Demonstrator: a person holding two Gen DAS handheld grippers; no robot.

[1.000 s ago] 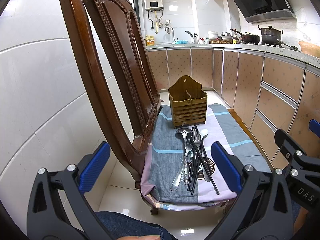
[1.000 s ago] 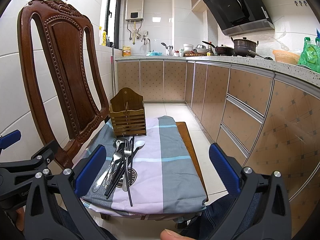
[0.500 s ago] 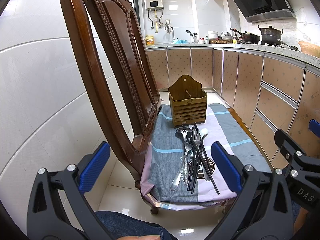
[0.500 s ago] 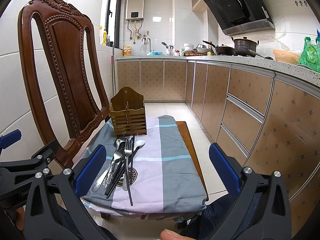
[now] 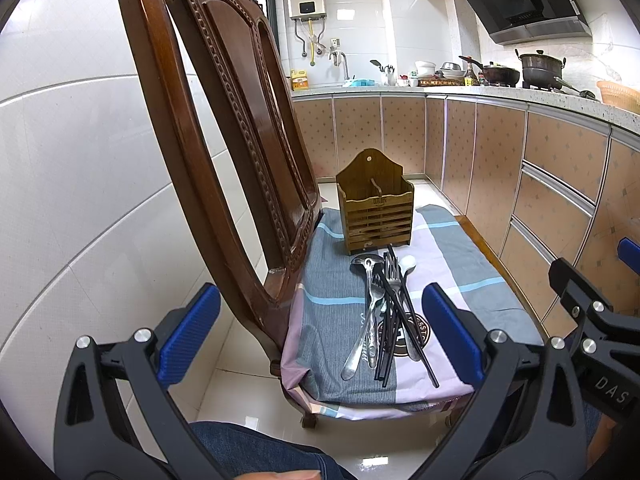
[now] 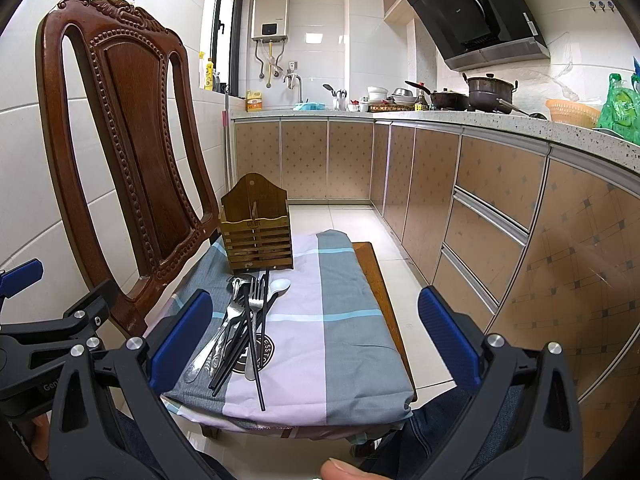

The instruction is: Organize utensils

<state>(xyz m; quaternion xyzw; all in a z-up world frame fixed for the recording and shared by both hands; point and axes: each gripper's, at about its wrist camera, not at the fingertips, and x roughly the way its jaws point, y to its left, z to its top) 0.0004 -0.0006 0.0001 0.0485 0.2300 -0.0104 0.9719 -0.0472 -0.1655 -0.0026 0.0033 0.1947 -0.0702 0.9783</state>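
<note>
A pile of utensils (image 5: 384,312) lies on a cloth-covered chair seat (image 5: 332,320): metal spoons, a fork, a white spoon and black chopsticks. It also shows in the right wrist view (image 6: 244,328). A slatted wooden utensil holder (image 5: 375,204) stands upright just behind the pile, also in the right wrist view (image 6: 256,232). My left gripper (image 5: 320,344) is open and empty, held in front of the seat. My right gripper (image 6: 314,344) is open and empty, to the right of the left one and at a like distance.
The carved wooden chair back (image 5: 224,128) rises at the left, close to a tiled wall (image 5: 60,160). Kitchen cabinets (image 6: 500,220) run along the right under a counter with pots. Tiled floor (image 6: 352,220) lies between chair and cabinets.
</note>
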